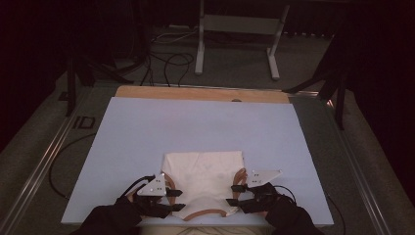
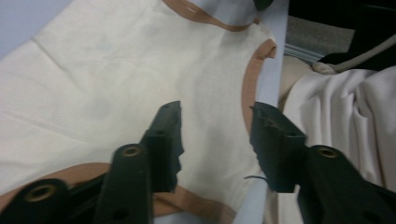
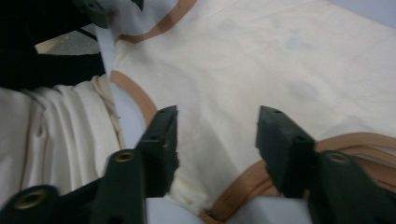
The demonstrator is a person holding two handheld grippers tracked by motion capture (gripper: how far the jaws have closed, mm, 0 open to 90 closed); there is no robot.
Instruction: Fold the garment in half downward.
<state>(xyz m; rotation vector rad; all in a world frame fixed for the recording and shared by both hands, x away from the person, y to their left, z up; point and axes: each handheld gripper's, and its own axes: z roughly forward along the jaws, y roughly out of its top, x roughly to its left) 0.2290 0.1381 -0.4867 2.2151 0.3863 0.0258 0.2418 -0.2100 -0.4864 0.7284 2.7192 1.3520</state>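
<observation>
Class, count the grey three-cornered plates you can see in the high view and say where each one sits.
2. One plate tops the left gripper at the cream garment's left strap; the other tops the right gripper at its right strap.

garment [image 1: 205, 176] on table [image 1: 147, 127], near edge

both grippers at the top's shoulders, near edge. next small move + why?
Probably close both: the left gripper and right gripper are open, each straddling a shoulder of the cream sleeveless top with tan trim, lying flat on the pale blue mat.
</observation>
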